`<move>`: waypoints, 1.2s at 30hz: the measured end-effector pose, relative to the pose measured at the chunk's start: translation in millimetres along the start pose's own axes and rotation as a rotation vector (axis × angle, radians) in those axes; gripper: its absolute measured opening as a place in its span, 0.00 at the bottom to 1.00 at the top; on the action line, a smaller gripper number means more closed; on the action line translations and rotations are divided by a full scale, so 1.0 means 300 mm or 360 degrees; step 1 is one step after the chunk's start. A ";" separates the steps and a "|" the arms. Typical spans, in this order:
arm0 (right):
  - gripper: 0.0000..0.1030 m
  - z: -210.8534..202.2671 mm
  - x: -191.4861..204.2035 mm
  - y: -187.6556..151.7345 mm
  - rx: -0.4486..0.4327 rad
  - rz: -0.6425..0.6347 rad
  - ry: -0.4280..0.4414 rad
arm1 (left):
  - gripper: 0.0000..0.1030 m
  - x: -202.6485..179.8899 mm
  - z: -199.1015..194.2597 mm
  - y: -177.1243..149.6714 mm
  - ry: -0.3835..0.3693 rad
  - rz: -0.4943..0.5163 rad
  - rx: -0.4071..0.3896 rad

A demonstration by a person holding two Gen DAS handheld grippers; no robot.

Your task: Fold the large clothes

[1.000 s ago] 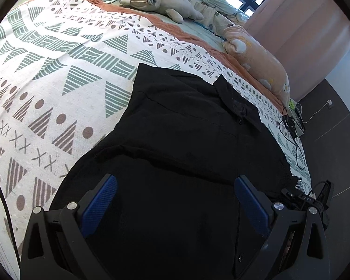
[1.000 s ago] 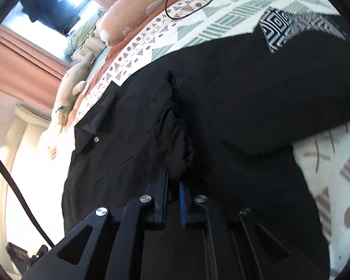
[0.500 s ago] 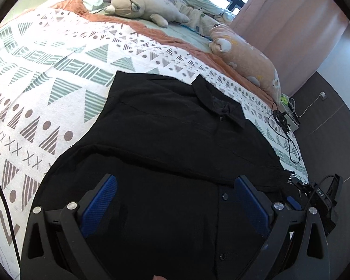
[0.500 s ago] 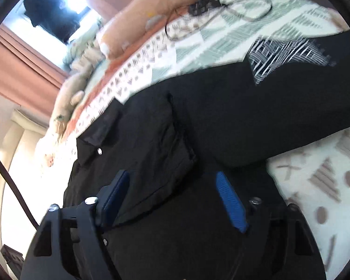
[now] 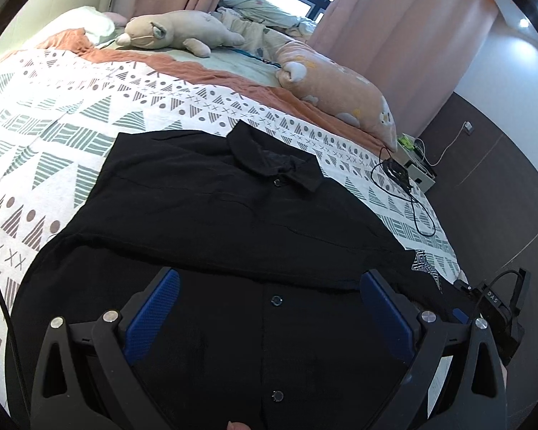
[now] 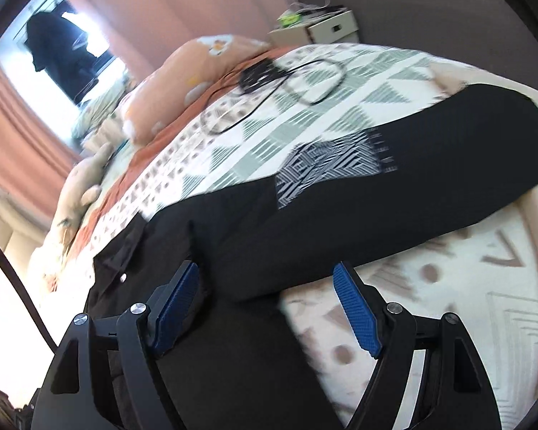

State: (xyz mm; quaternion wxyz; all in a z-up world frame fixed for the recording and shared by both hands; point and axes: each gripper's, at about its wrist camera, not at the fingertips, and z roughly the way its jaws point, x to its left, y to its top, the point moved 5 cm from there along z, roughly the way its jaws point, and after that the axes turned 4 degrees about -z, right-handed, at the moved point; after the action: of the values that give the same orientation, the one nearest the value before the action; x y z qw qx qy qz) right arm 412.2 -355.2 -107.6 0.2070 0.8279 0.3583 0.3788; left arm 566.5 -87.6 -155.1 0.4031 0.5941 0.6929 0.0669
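Observation:
A black button-up shirt (image 5: 233, 215) lies flat on the patterned bedspread (image 5: 71, 118), collar toward the pillows, with a sleeve folded across its chest. My left gripper (image 5: 269, 304) is open and empty, held above the shirt's lower front by the button line. In the right wrist view the shirt (image 6: 376, 193) shows with one sleeve spread toward the bed's edge and a patterned patch (image 6: 322, 165) on it. My right gripper (image 6: 269, 297) is open and empty above the shirt's side edge.
Two plush toys (image 5: 183, 32) (image 5: 337, 89) and a pillow lie at the head of the bed. A black cable with a device (image 5: 409, 193) lies on the bedspread's right side. A bedside cabinet (image 6: 315, 28) and pink curtains stand beyond.
My right gripper opened and let go of the bunched shirt fabric, then drew back toward the bed's edge. My left gripper stayed open and pulled back from the collar.

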 end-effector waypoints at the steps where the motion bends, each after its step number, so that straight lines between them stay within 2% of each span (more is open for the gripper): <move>1: 0.74 -0.008 -0.012 0.005 -0.0010 0.0017 -0.0012 | 1.00 -0.011 0.009 -0.004 0.0007 0.0011 0.0002; 5: 0.74 -0.031 -0.122 0.004 -0.0035 0.0142 -0.0095 | 1.00 -0.034 0.046 -0.021 0.0043 0.0036 0.0019; 13: 0.74 -0.037 -0.289 0.019 -0.0065 0.0332 -0.0176 | 1.00 -0.014 0.096 -0.044 0.0116 0.0021 0.0041; 18: 0.67 -0.043 -0.393 0.015 -0.0071 0.0539 -0.0182 | 1.00 0.007 0.103 -0.046 0.0159 0.0007 0.0032; 22: 0.46 -0.052 -0.439 0.004 -0.0091 0.0661 -0.0201 | 1.00 0.030 0.100 -0.045 0.0177 -0.0009 0.0033; 25: 0.39 -0.060 -0.453 0.008 -0.0119 0.0701 -0.0208 | 1.00 0.048 0.088 -0.040 0.0186 -0.0028 0.0023; 27: 0.21 -0.053 -0.463 0.018 -0.0146 0.0702 -0.0209 | 1.00 0.060 0.076 -0.033 0.0177 -0.0048 0.0013; 28: 0.07 -0.050 -0.471 0.021 -0.0153 0.0703 -0.0192 | 1.00 0.066 0.069 -0.029 0.0174 -0.0056 0.0008; 29: 0.01 -0.048 -0.473 0.022 -0.0153 0.0711 -0.0158 | 1.00 0.071 0.063 -0.023 0.0173 -0.0061 0.0003; 32: 0.00 -0.091 -0.439 0.035 -0.0234 0.0661 -0.0092 | 1.00 0.091 0.037 -0.008 0.0165 -0.0090 -0.0020; 36: 0.00 -0.191 -0.314 0.076 -0.0375 0.0501 0.0009 | 1.00 0.109 -0.002 0.013 0.0138 -0.0122 -0.0051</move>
State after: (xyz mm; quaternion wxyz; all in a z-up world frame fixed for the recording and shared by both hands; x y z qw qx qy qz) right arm 334.7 -436.6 -102.8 0.2397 0.8427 0.1783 0.4480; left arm 570.1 -57.5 -168.0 0.3844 0.5571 0.7308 0.0880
